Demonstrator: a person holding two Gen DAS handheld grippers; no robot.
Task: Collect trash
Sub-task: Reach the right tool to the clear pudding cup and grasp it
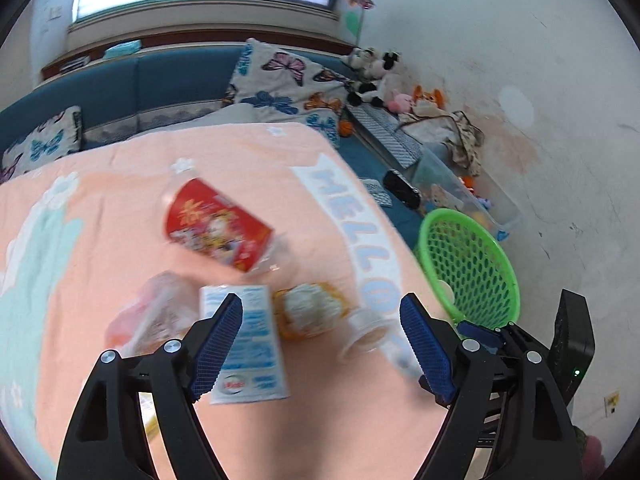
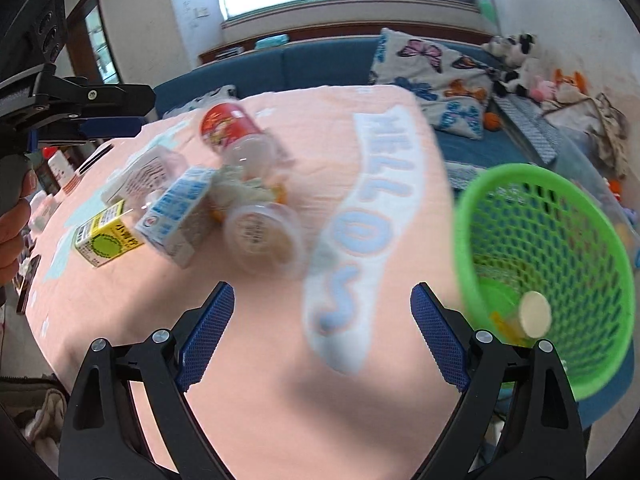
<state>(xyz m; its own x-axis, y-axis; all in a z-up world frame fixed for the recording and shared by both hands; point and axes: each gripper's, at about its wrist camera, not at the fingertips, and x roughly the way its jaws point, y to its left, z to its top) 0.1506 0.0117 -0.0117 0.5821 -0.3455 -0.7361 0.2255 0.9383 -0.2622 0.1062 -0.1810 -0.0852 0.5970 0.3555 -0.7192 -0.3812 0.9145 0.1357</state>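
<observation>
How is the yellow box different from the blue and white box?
The yellow box has a green circle on its face; the blue and white box has blue print on white. The yellow box looks smaller, and the blue and white box lies nearer the clear cup. Both are cartons lying on the pink cloth.

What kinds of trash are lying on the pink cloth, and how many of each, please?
Cartons: 2, blue-white and yellow.
Bottles: 1, red-labelled.
Clear cups: 1.
Crumpled wrappers: 1.
Clear bags: 1.
Total: 6 on the cloth. The green basket already holds something more, not counted here.
</observation>
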